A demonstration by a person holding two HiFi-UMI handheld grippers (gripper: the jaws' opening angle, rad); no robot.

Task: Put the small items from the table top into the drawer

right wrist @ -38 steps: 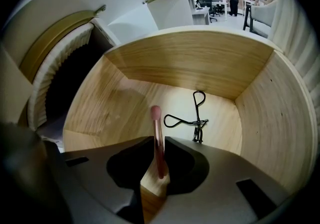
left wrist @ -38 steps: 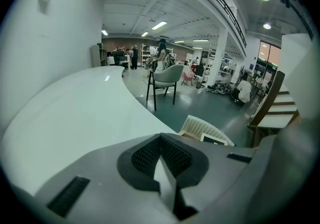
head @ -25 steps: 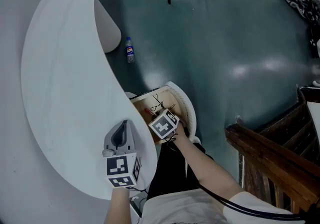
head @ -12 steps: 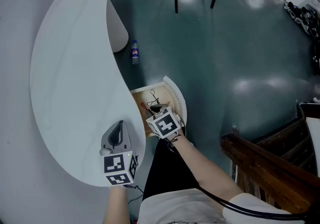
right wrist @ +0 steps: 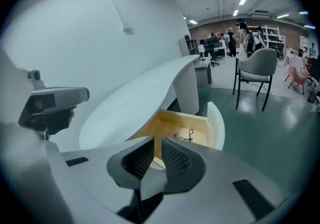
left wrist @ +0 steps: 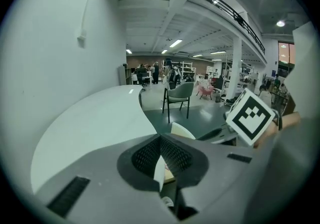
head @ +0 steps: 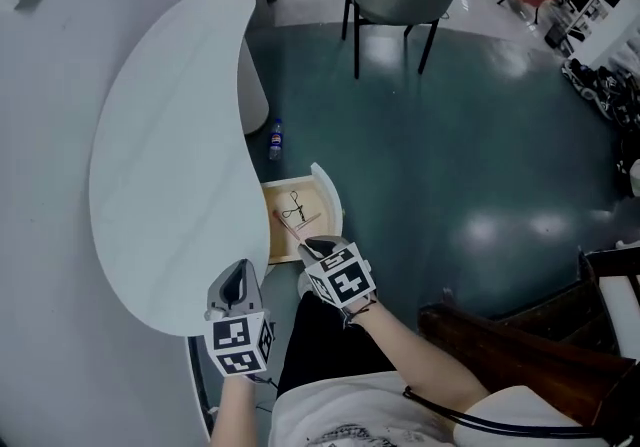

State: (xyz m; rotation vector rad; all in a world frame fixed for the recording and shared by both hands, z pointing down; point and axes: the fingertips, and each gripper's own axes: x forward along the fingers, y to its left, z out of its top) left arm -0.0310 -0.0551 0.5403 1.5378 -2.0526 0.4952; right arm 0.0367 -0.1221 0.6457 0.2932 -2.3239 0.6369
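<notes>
Over the near end of the open drawer [head: 329,197], the right gripper [right wrist: 154,148] hangs slightly parted and empty; the left gripper [left wrist: 160,139], at its eight o'clock by the surface [head: 170,165] edge, is clenched on nothing. At twelve o'clock the small items [head: 293,206] lie inside. A hard shove shut could well jam them.

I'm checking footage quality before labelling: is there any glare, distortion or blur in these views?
Head view: bright glare patches on the glossy floor, otherwise sharp. Left gripper view and right gripper view: strong fisheye bending and dark vignetted corners; in the right gripper view the drawer reads clear.
</notes>
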